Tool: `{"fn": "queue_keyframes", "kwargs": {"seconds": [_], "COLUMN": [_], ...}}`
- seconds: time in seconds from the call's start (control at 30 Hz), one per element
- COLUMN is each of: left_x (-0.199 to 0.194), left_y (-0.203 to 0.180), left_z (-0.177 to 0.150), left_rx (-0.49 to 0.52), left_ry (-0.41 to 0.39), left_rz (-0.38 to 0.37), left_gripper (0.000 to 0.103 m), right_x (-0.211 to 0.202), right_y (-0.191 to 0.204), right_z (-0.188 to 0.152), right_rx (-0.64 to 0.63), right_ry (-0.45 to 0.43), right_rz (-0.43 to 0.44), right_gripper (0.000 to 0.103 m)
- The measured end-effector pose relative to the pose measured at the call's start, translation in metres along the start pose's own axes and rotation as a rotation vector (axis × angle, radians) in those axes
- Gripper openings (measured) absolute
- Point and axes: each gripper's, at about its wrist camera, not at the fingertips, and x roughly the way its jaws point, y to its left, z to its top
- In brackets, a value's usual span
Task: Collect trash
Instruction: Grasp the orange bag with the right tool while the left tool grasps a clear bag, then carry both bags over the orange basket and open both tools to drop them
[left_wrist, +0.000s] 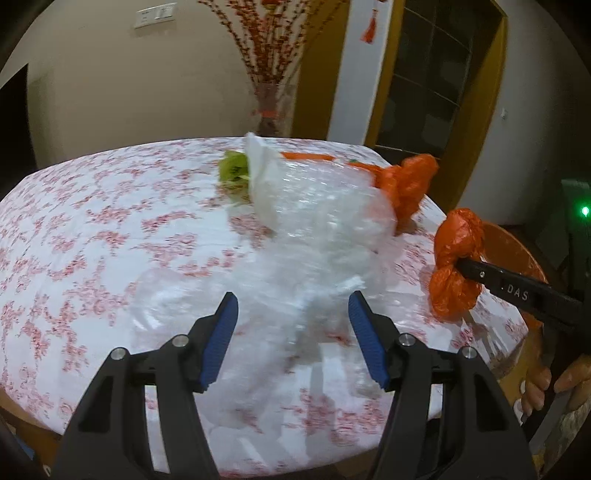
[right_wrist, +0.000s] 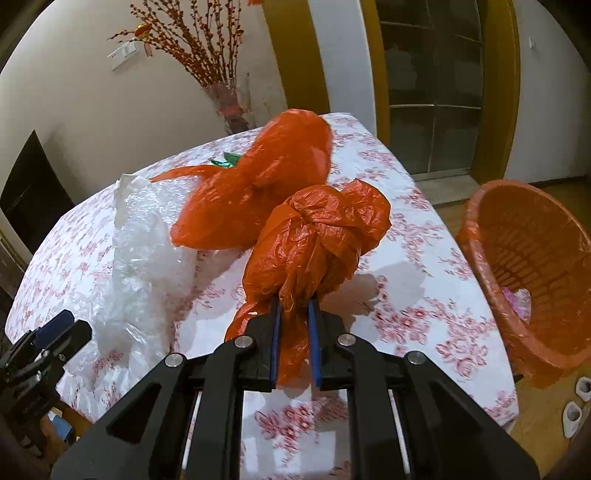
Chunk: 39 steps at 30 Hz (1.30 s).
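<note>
Right tongs (right_wrist: 293, 314) clamped on knotted orange bag (right_wrist: 317, 236); left tongs (left_wrist: 291, 306) apart, seemingly over bubble wrap (left_wrist: 325, 206).

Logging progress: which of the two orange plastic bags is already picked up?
The knotted orange plastic bag in the right tongs; the other orange plastic bag lies on the table.

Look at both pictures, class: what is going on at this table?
A person is clearing rubbish. The right hand-held gripper is shut on a knotted orange plastic bag, near the orange basket beside the table. The left hand-held gripper is open over clear plastic wrap. Another orange bag lies behind.
</note>
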Motion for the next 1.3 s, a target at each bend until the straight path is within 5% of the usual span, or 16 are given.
{"fn": "queue_keyframes", "kwargs": {"seconds": [0.13, 0.37, 0.43, 0.83, 1.3], "left_x": [0.01, 0.033, 0.031, -0.01, -0.015], "left_y": [-0.014, -0.006, 0.0, 0.004, -0.11], "left_z": [-0.003, -0.005, -0.004, 0.035, 0.095], "left_rx": [0.033, 0.017, -0.002, -0.03, 0.086], "left_ry": [0.016, 0.071, 0.072, -0.018, -0.091], "left_rz": [0.021, 0.059, 0.048, 0.054, -0.134], "left_gripper": [0.061, 0.018, 0.015, 0.013, 0.013], "right_x": [-0.003, -0.008, -0.012, -0.037, -0.069], "right_y": [-0.005, -0.014, -0.016, -0.018, -0.064], "right_z": [-0.006, -0.009, -0.009, 0.004, 0.012], "right_rx": [0.007, 0.021, 0.02, 0.006, 0.026], "right_ry": [0.009, 0.017, 0.012, -0.05, -0.112], "right_rz": [-0.004, -0.002, -0.001, 0.018, -0.049], "right_gripper": [0.013, 0.014, 0.014, 0.014, 0.014]}}
